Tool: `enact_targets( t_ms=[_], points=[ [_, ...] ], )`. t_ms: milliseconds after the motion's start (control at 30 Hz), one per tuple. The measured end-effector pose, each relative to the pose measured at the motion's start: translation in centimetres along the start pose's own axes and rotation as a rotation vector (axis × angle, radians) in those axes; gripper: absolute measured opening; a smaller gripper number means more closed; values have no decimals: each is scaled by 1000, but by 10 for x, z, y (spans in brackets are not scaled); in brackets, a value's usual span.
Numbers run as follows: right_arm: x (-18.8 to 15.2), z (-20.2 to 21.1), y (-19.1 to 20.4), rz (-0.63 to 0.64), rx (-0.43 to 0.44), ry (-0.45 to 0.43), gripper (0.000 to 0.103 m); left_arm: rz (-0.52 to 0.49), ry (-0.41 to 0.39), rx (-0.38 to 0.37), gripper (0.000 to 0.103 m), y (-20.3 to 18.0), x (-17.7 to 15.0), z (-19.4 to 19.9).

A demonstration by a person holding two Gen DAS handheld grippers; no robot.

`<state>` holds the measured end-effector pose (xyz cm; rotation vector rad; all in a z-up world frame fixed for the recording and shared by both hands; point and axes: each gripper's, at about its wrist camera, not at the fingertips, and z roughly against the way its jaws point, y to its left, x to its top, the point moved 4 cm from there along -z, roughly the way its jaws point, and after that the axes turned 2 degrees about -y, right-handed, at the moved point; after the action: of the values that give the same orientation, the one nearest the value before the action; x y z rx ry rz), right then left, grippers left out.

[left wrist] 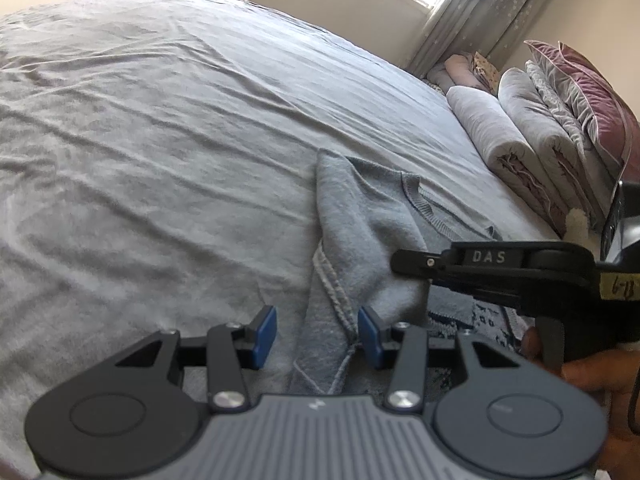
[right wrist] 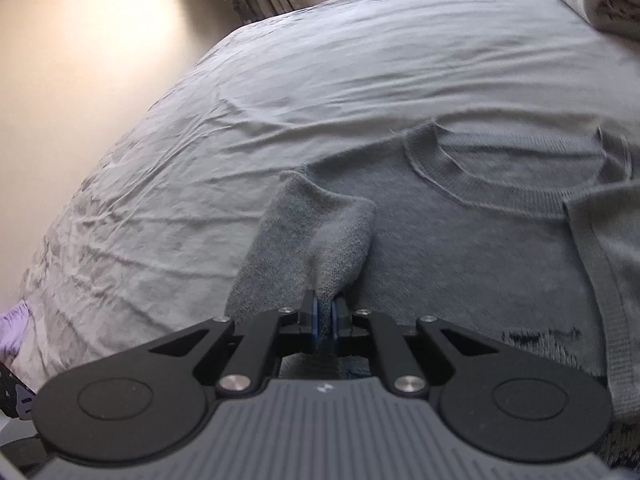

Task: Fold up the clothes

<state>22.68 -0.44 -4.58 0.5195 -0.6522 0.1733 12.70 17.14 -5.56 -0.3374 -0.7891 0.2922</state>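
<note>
A grey knit sweater (right wrist: 460, 248) lies on the bed, its ribbed neckline (right wrist: 500, 192) facing up. My right gripper (right wrist: 325, 322) is shut on a raised fold of the sweater's fabric (right wrist: 320, 232) near its left side. In the left wrist view the same sweater (left wrist: 372, 232) shows bunched and lifted, a stitched seam (left wrist: 334, 292) hanging between my blue pads. My left gripper (left wrist: 318, 338) is open around that seam without pinching it. The right gripper (left wrist: 480, 268) reaches in from the right, a hand (left wrist: 592, 372) holding its handle.
The grey bedsheet (left wrist: 160, 140) is wrinkled and spreads wide to the left. Rolled blankets (left wrist: 504, 136) and a maroon pillow (left wrist: 588, 88) are stacked at the right edge by the curtain (left wrist: 480, 12). A wall (right wrist: 80, 60) borders the bed's far left side.
</note>
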Motion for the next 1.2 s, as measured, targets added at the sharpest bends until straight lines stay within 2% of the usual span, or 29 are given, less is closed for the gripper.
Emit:
enact_targets(
  t_ms=[233, 500, 600, 767, 833, 933, 1033, 1133, 1200],
  points=[
    [3, 6, -13, -94, 38, -17, 11, -23, 0, -1, 44, 0, -1, -1],
    [12, 25, -23, -163, 135, -82, 16, -33, -8, 3, 43, 0, -1, -2],
    [19, 37, -18, -105, 77, -169, 16, -27, -14, 5, 43, 0, -1, -1],
    [26, 28, -16, -65, -13, -143, 16, -8, -52, 6, 37, 1, 2, 4],
    [23, 21, -15, -21, -74, -115, 16, 4, -70, -7, 32, 1, 3, 6],
    [11, 10, -13, 27, -95, -47, 16, 22, -87, -36, 30, 0, 4, 8],
    [7, 6, -3, 38, -58, -64, 16, 20, -75, -35, 30, -1, 4, 6],
    [9, 5, 15, 37, 67, -86, 17, 14, -52, -17, 30, -1, 3, 1],
    [9, -1, 29, 73, 130, -44, 23, 13, -42, -14, 30, 0, 2, 0]
  ],
)
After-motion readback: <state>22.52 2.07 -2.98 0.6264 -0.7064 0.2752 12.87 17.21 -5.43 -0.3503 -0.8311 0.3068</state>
